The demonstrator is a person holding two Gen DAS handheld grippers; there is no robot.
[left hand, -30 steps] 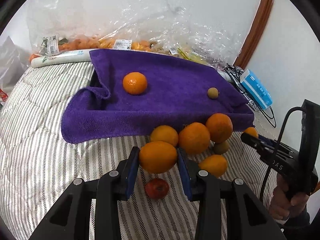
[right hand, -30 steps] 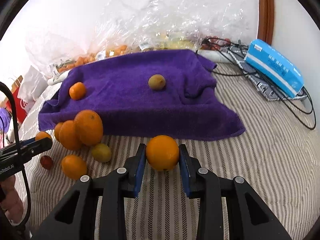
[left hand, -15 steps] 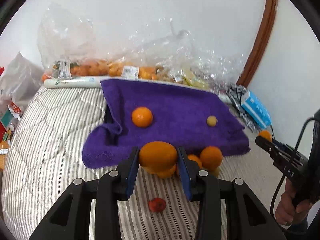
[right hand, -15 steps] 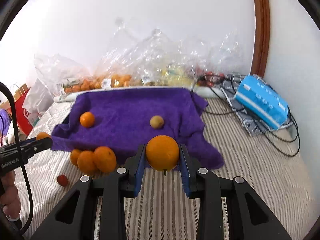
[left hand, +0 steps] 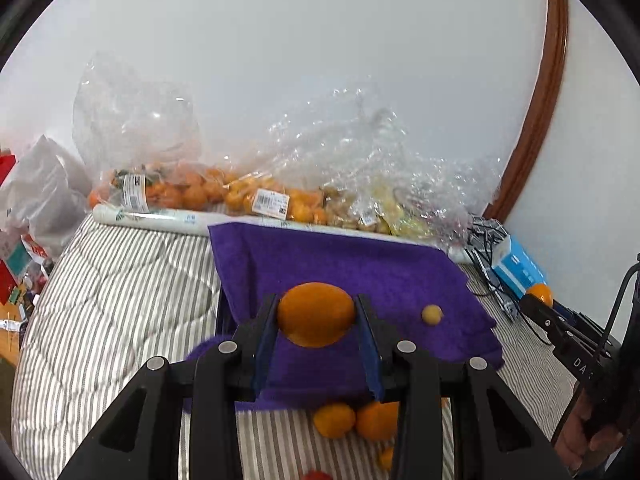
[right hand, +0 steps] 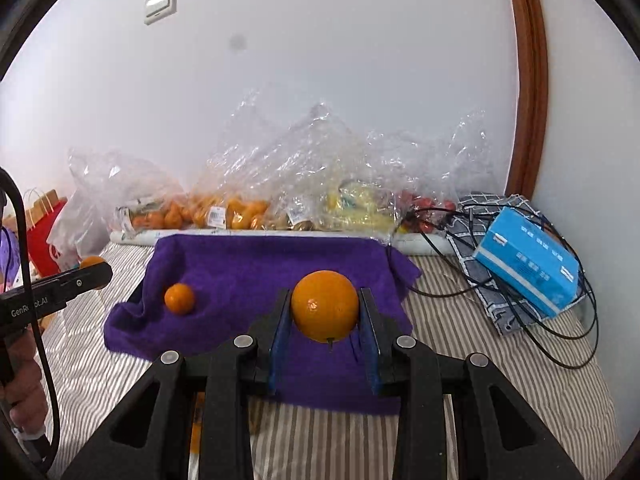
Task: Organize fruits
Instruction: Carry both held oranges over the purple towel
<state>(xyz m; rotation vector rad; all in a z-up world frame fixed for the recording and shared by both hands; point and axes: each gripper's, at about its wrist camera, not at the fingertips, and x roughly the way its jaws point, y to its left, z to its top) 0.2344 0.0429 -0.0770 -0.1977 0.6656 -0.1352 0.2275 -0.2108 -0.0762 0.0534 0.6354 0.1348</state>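
Observation:
My left gripper point(left hand: 316, 314) is shut on an orange point(left hand: 316, 314), held above the near edge of the purple towel point(left hand: 340, 264). My right gripper point(right hand: 325, 307) is shut on another orange point(right hand: 325, 307), raised over the same purple towel point(right hand: 248, 268). On the towel lie a small orange point(right hand: 179, 299) at the left and a small yellow-green fruit point(left hand: 431, 314) at the right. Loose oranges point(left hand: 352, 420) and a red fruit point(left hand: 316, 475) sit on the striped bedding below the left gripper. Each view shows the other gripper at its side edge, an orange at its tip.
Clear plastic bags of fruit point(left hand: 240, 196) line the wall behind the towel. A blue box point(right hand: 528, 266) lies on tangled black cables point(right hand: 480, 280) at the right. Bags point(left hand: 36, 200) stand at the left. A wooden door frame point(right hand: 528, 80) rises at the right.
Both grippers have risen with their oranges and tilted up, so the towel and loose fruit sank lower in view and more wall shows. The grips stayed the same.

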